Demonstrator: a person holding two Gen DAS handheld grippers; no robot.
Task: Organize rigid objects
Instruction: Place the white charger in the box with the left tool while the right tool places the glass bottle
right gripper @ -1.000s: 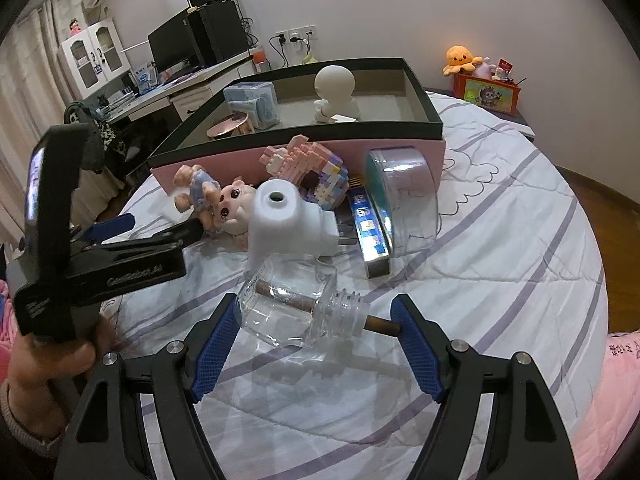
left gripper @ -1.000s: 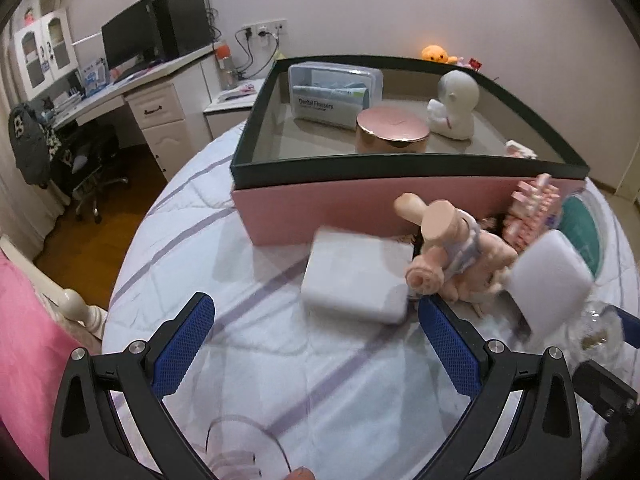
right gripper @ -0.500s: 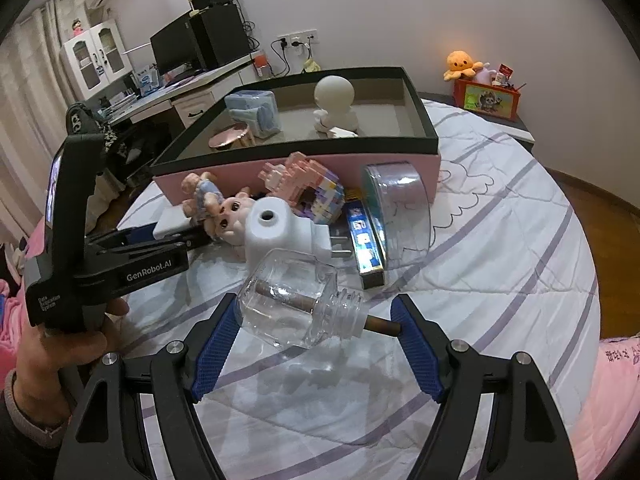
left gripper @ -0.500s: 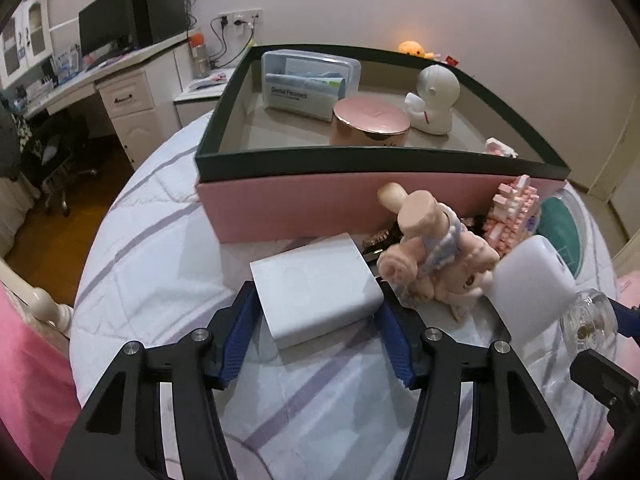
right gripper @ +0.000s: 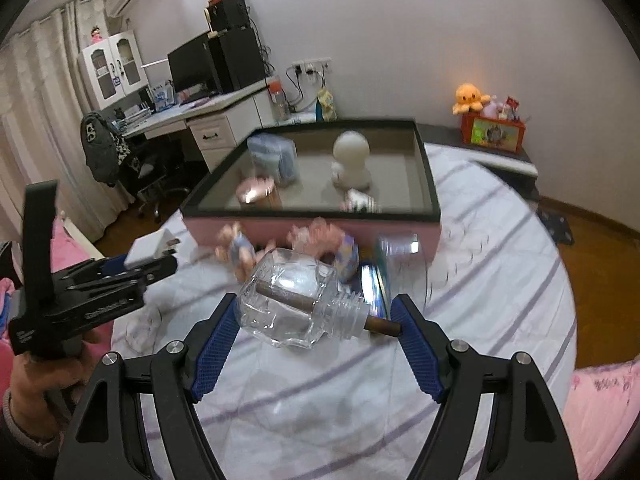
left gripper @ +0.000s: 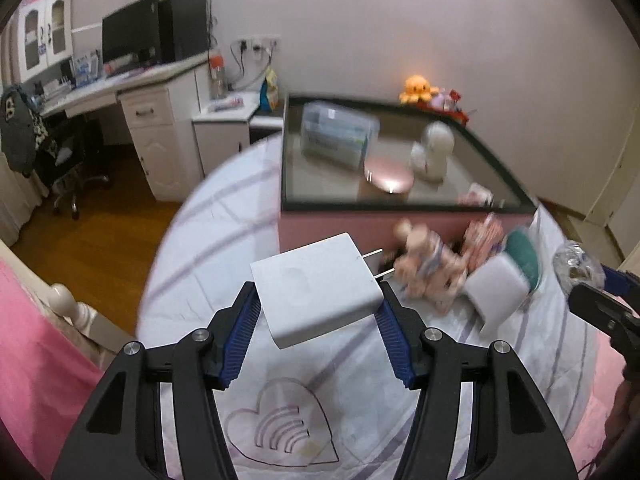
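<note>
Landmark: the pink box (left gripper: 332,228) with a dark rim, standing on the bed (left gripper: 200,240).

Left wrist view only:
- One white plug-in charger (left gripper: 316,288), two metal prongs toward the box, lifted clear of the bed in front of the box's left end. The left gripper (left gripper: 316,326) has its blue-padded fingers (left gripper: 240,336) pressed against the charger's two sides — a firm pinch.
- One heart outline with curved bars printed on the bed cover, nearest the camera, well apart from the box.
- One white block (left gripper: 496,292) lying before the box's right end.

Right wrist view only:
- One clear glass bottle (right gripper: 296,300) with a threaded neck and a brown stick through it, raised in front of the box's middle. The right gripper (right gripper: 316,344) holds it, fingers (right gripper: 212,348) spread wide against the bottle's base and the stick's tip.
- The left gripper seen from its side, a hand (right gripper: 44,376) on its handle; lettering on the body is too blurred to read.
- One clear round lidded tub (right gripper: 396,248) and one blue flat case, against the box's right front.

Both views:
- Inside the box: one white round-headed figurine (left gripper: 434,152), one rose-gold round tin (left gripper: 386,184), one clear pack (left gripper: 338,136) with an unreadable label, one small pale item near the front wall.
- Before the box's front wall: one doll (left gripper: 428,268) and one pink brick-built toy (left gripper: 486,236), both blurred.
</note>
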